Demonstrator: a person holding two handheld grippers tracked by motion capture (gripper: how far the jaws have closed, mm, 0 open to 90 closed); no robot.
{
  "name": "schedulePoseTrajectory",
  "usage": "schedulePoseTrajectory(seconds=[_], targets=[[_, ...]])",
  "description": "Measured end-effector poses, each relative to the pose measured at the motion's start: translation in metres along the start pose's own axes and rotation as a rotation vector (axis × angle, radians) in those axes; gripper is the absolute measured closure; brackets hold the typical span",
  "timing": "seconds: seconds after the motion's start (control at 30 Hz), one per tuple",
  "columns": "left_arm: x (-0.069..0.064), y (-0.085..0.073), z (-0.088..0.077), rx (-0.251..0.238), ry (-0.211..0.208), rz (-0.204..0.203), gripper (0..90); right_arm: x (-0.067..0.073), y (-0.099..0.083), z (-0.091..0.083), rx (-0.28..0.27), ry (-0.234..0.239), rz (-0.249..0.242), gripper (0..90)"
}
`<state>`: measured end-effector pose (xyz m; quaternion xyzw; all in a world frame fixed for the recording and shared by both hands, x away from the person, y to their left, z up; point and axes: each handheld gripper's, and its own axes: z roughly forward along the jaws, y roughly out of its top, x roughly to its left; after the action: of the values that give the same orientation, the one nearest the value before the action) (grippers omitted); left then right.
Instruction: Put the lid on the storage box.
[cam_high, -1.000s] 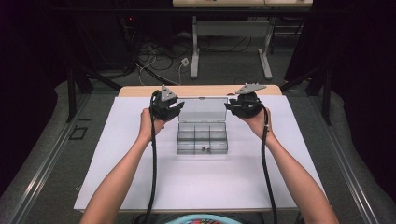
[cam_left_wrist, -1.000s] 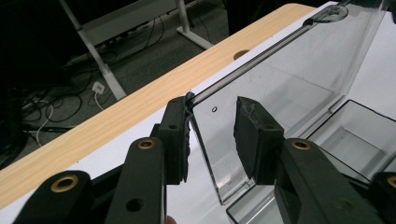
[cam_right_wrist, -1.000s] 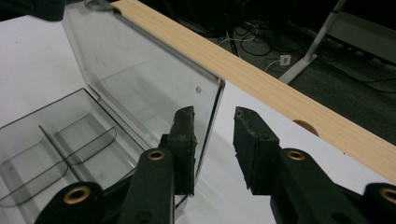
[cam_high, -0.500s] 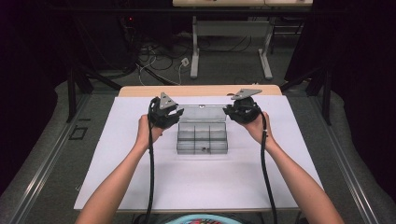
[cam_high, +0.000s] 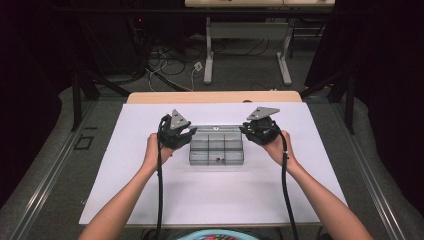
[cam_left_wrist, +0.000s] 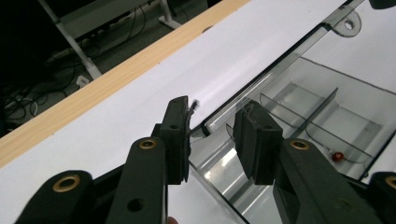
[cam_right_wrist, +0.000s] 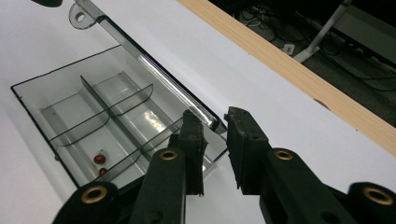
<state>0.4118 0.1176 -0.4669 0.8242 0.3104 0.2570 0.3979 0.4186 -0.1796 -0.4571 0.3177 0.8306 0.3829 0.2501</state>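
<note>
Clear plastic: box (cam_high: 216, 149) with divided compartments, lid (cam_left_wrist: 280, 63) swung back on the far edge, hang tab on the lid.
Place: box sits mid-sheet on white paper (cam_high: 215, 200), between the two hands.
Contents: two small red beads (cam_right_wrist: 99, 159) in one near compartment; others look bare.
Left gripper (cam_left_wrist: 215, 135): jaws a little apart, straddling the lid's corner edge; pads not seen pressing.
Right gripper (cam_right_wrist: 215, 144): jaws have just been closing, now a little apart around the lid's other corner; contact unclear.
Step, as judged: take the lid at both ends to swing it shut.
Method: grip both corners evenly, move both hands together, keep the lid untwisted, avoid jolting the beads.
Risk: thin slick edge may slip from the pads.
</note>
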Motion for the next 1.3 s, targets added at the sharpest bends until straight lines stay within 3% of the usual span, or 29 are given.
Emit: schedulePoseTrajectory(seconds=[0.23,0.27,0.37,1.17,1.3], targets=[[-0.007,-0.008,-0.002,0.017,-0.005,0.015,65.6,0.008,-0.011,-0.002,0.017,0.002,-0.009,75.8],[-0.007,-0.008,-0.003,0.03,-0.008,0.034,65.6,0.009,-0.012,-0.002,0.009,-0.004,-0.013,75.9],[-0.009,-0.011,-0.003,0.026,-0.007,0.022,65.6,0.011,-0.014,-0.003,0.021,-0.002,-0.02,75.8],[-0.019,-0.026,-0.006,0.077,-0.029,0.053,64.1,0.024,-0.027,-0.007,0.066,0.008,-0.041,73.1],[-0.02,-0.028,-0.008,0.089,-0.037,0.047,59.2,0.025,-0.029,-0.009,0.075,0.023,-0.036,68.0]])
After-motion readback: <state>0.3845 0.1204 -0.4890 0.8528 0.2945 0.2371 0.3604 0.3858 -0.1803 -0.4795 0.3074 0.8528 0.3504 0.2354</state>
